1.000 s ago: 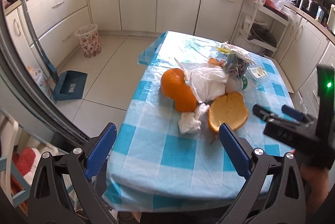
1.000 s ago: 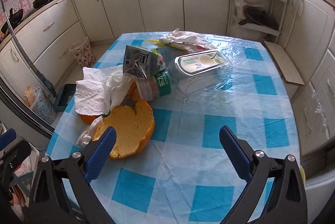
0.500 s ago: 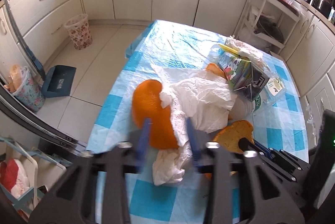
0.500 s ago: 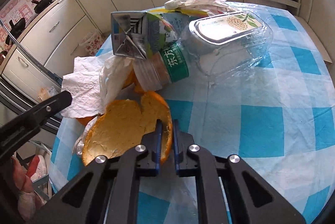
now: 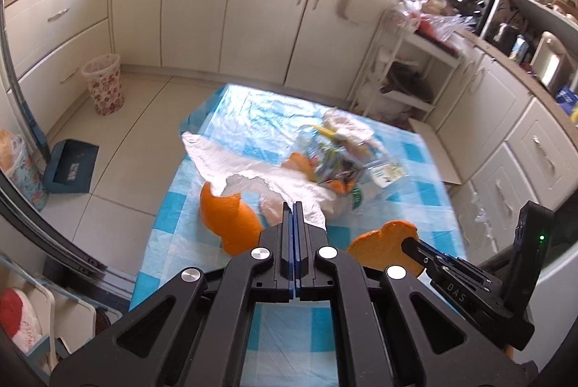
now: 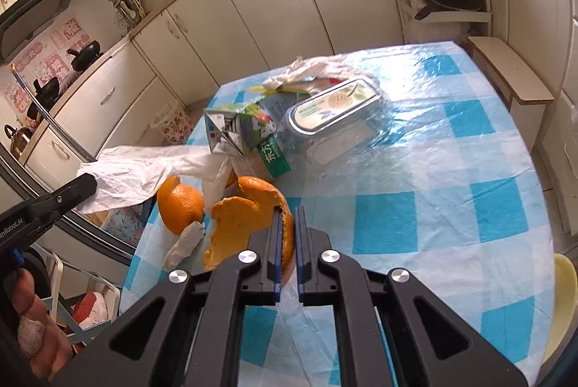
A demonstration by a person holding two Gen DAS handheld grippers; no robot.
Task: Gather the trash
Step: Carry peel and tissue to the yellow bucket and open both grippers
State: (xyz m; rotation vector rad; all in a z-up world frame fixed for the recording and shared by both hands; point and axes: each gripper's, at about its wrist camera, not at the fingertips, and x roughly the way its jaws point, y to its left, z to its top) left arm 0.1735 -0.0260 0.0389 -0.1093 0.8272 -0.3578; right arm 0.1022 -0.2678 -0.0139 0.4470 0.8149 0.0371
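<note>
Collection has barely begun: the left tool (image 5: 293,206) pinches the white tissue (image 5: 253,170), the right tool (image 6: 285,213) grips an orange peel (image 6: 249,220) (carton (image 6: 231,132), tub and other scraps remain mid-frame on the surface (image 6: 433,206)).

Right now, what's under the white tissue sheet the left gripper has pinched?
The left gripper holds the white tissue sheet draped over an orange peel, hiding its top edge. A milk carton overlaps its far end. Whatever else lies under the tissue is covered.

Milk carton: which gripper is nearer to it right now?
Hard to call; neither touches the milk carton. The right gripper is shut on the big orange peel in front of it. The left gripper pinches the white tissue beside it.
</note>
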